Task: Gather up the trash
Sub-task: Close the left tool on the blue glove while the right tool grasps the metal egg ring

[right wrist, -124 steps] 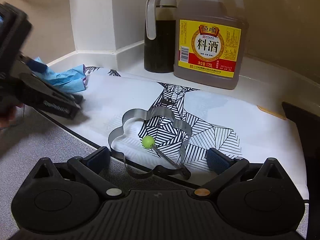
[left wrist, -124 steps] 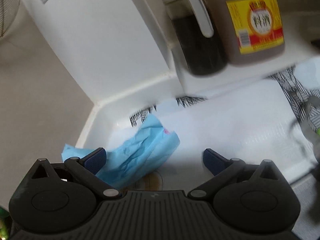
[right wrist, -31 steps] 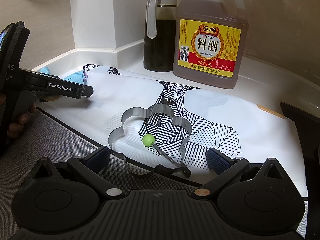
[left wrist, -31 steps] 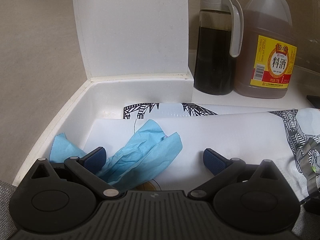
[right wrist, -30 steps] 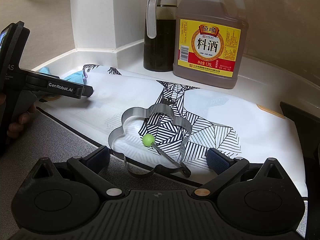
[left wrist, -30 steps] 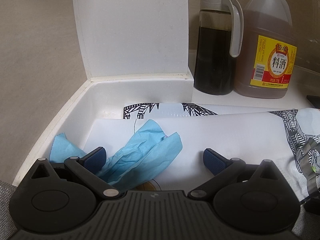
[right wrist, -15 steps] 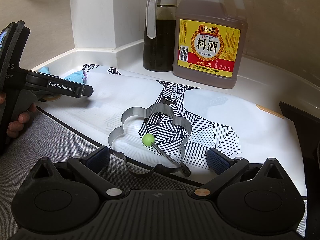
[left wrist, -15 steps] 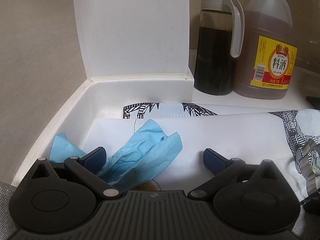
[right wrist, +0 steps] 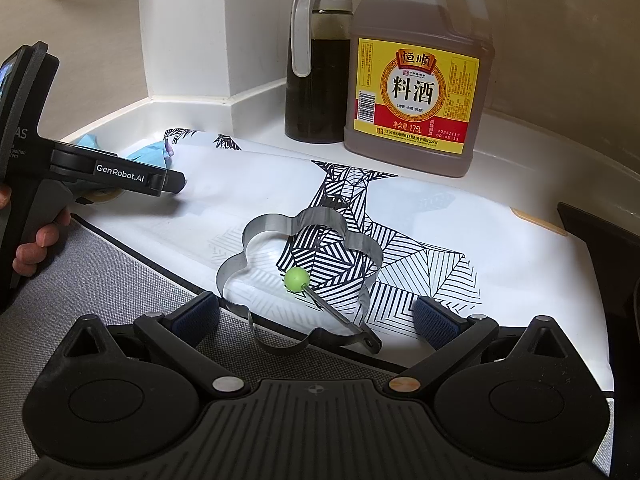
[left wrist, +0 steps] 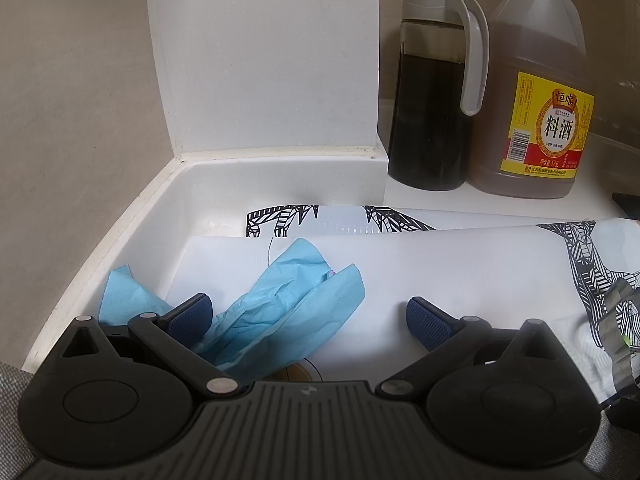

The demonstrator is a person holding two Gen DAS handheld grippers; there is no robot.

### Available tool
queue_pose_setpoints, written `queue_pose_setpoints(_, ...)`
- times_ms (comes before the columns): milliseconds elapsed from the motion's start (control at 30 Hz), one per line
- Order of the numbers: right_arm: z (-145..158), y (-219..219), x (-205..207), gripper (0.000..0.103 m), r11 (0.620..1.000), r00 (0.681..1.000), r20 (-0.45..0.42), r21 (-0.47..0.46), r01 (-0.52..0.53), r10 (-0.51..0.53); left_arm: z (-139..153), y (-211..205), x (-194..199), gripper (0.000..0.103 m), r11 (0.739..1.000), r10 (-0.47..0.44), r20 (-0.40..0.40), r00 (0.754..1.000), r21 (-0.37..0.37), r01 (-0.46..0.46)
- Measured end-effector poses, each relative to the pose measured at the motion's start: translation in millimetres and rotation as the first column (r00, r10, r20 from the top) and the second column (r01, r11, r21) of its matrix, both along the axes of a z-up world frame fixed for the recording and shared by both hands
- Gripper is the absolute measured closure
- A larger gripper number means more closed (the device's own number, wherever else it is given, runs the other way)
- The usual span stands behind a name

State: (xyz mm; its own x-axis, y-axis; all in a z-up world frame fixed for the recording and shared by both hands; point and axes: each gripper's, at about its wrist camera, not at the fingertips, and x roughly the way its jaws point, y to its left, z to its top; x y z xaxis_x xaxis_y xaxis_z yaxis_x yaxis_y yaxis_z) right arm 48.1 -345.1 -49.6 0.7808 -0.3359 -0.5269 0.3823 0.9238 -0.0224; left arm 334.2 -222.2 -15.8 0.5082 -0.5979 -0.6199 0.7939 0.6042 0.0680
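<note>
Counter centre free; bottles point(left wrist: 532, 92) crowd back; pillar point(left wrist: 264, 56) behind tissue point(left wrist: 280, 304).

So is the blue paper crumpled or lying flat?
Crumpled. The blue paper is creased and bunched in folds on the white mat, between the open fingers of the left gripper, which has not closed on it.

Left gripper point(left wrist: 308, 316) level and low, jaws spread wide, hand point(right wrist: 34, 246) wrapped round its handle — right gripper point(right wrist: 316, 316) likewise wide apart, empty

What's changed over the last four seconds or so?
The left gripper levelled out and settled low, open around the blue crumpled paper; nothing grasped. The right gripper stayed open over the metal egg ring; bottles unmoved.
</note>
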Motion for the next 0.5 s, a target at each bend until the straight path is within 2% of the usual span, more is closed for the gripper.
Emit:
queue_pose_setpoints(200, 0.8, -0.5, -0.4, 0.000, 1.000, 1.000, 0.002, 0.000, 0.001, -0.001, 0.3, 0.0, 0.5, 0.000, 1.000, 0.002, 0.006, 1.000, 0.003, -0.002)
queue_pose_setpoints(233, 1.1, -0.8, -1.2, 0.001, 1.000, 1.000, 0.004, -0.002, 0.009, -0.009, 0.5, 0.0, -0.8, 0.001, 1.000, 0.008, 0.014, 1.000, 0.005, -0.008)
queue_pose_setpoints(267, 1.6, -1.2, -2.8, 0.001, 1.000, 1.000, 0.010, -0.001, 0.017, -0.017, 1.1, 0.2, -2.8, 0.008, 1.000, 0.018, 0.029, 0.999, 0.006, -0.018)
queue_pose_setpoints(300, 2.5, -2.8, -5.0, 0.008, 1.000, 0.999, 0.023, -0.001, 0.026, -0.026, 2.5, 1.0, -4.8, 0.014, 1.000, 0.028, 0.045, 0.999, 0.003, -0.028)
queue_pose_setpoints(333, 3.6, -3.8, -8.0, 0.021, 0.999, 0.999, 0.039, 0.000, 0.036, -0.036, 3.9, 1.6, -6.2, 0.034, 0.999, 0.033, 0.055, 0.998, -0.001, -0.033)
queue_pose_setpoints(400, 4.1, -6.1, -12.0, 0.032, 0.999, 0.997, 0.062, 0.010, 0.045, -0.046, 6.3, 1.8, -5.5, 0.036, 0.999, 0.043, 0.049, 0.998, -0.005, -0.043)
queue_pose_setpoints(433, 4.0, -7.1, -13.3, 0.042, 0.999, 0.996, 0.070, 0.015, 0.047, -0.048, 6.5, 1.6, -5.1, 0.037, 0.999, 0.051, 0.045, 0.998, -0.007, -0.051)
queue_pose_setpoints(500, 4.8, -8.2, -15.5, 0.043, 0.999, 0.995, 0.086, 0.026, 0.043, -0.045, 8.1, 1.5, -7.1, 0.041, 0.999, 0.054, 0.057, 0.997, -0.011, -0.053)
